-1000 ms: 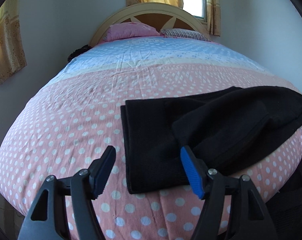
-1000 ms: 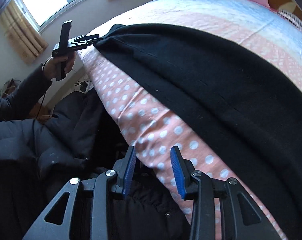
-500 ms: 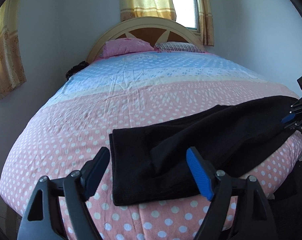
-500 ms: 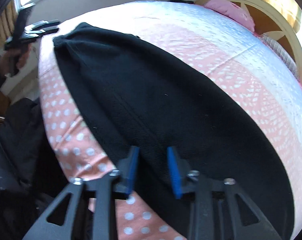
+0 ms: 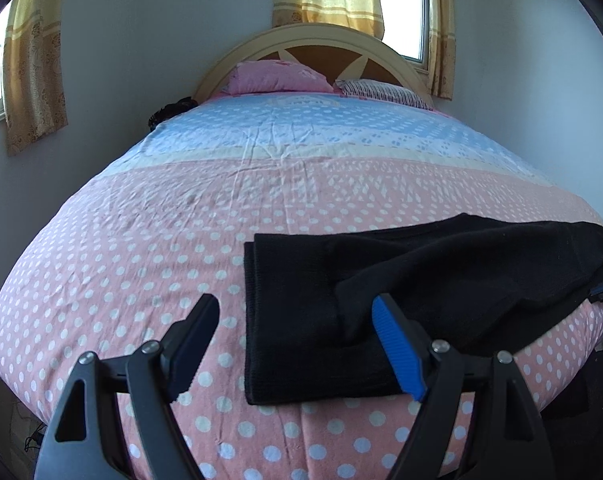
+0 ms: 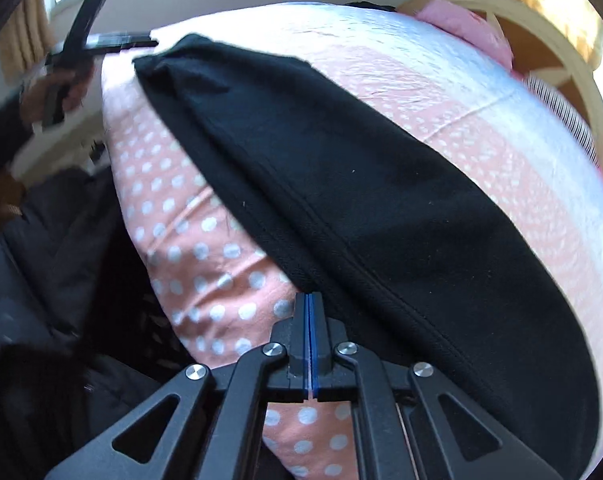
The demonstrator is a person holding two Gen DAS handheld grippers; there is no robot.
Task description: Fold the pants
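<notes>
The black pants [image 5: 401, 292] lie across the near edge of the bed [image 5: 149, 248], stretched sideways on the pink dotted sheet, one end folded flat just ahead of the left gripper [image 5: 297, 344]. That gripper hangs over the bed edge with its fingers [image 5: 397, 344] spread wide and nothing between them; the folded end sits beyond the right-hand fingertip, not touched. Over at the other end, the right gripper [image 6: 309, 300] is clenched, pads pressed flat together, tips at the hem of the pants where the fabric meets the sheet; whether any cloth is pinched there, hard to tell. A pink pillow [image 5: 277, 77] rests by the headboard [image 5: 329, 36] far beyond.
</notes>
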